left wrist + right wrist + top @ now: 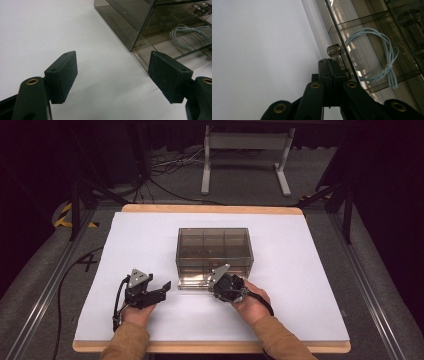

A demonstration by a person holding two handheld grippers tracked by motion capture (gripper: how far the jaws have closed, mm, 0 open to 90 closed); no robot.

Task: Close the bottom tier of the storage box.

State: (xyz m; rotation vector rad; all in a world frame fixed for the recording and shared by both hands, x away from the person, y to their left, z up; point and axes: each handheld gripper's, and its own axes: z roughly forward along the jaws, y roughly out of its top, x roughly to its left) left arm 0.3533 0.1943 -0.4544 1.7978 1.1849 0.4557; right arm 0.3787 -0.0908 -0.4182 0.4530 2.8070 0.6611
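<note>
Here the right gripper, jaws pressed together just below the drawer's knob, could slip off the box if pulled askew, while the left gripper, jaws spread, waits beside its corner.

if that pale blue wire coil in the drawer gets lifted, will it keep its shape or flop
Probably flop somewhat: the wire coil is thin strands looped loosely. The twisted tie at one end should keep the loops bundled. It looks light and unlikely to roll, lying flat inside the smoky clear drawer box.
</note>
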